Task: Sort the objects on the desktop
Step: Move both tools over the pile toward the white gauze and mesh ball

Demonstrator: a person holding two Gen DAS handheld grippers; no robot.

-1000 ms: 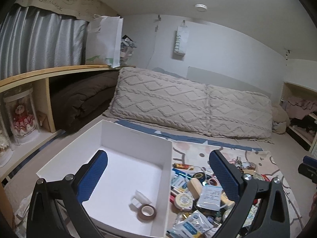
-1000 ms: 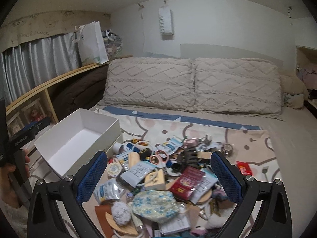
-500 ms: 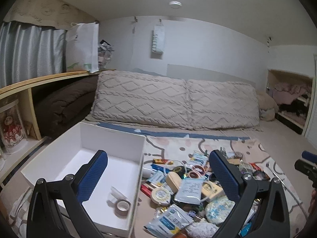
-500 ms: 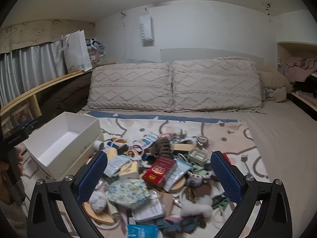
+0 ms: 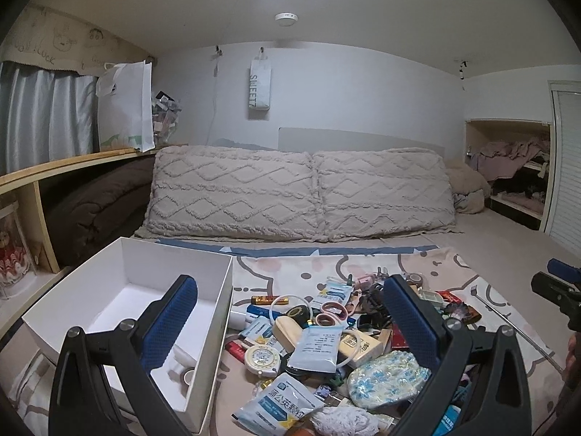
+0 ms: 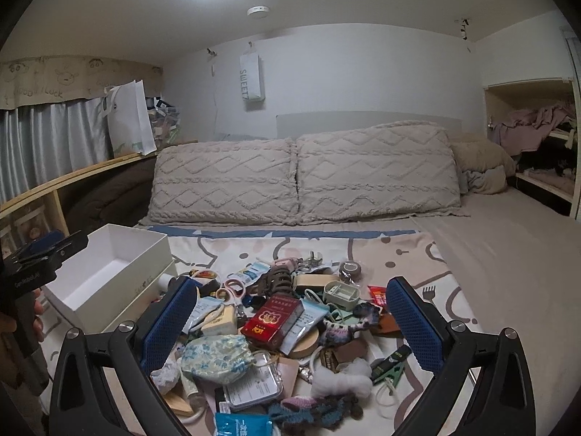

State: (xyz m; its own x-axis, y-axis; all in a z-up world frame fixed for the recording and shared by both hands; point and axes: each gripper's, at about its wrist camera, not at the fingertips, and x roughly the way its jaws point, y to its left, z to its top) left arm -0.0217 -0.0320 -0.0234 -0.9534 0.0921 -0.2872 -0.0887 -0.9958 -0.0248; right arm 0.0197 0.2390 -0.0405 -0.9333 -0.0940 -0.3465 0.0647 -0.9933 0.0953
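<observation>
Left wrist view: my left hand-held gripper (image 5: 290, 321) gapes empty above the clutter pile (image 5: 326, 341) on the bed, white box (image 5: 218, 312) at left holding a tape roll (image 5: 188, 376).

Right wrist view: my right hand-held gripper (image 6: 290, 321) hangs wide, empty, over the pile's red packet (image 6: 272, 321); box far left.

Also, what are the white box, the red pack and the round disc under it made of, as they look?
White box: probably stiff matte card, with thin straight walls and sharp corners. Red pack: likely glossy printed card, since its face shines and the edges are crisp. Disc: seems wood or cork, pale tan and dull; only part of it shows.
</observation>
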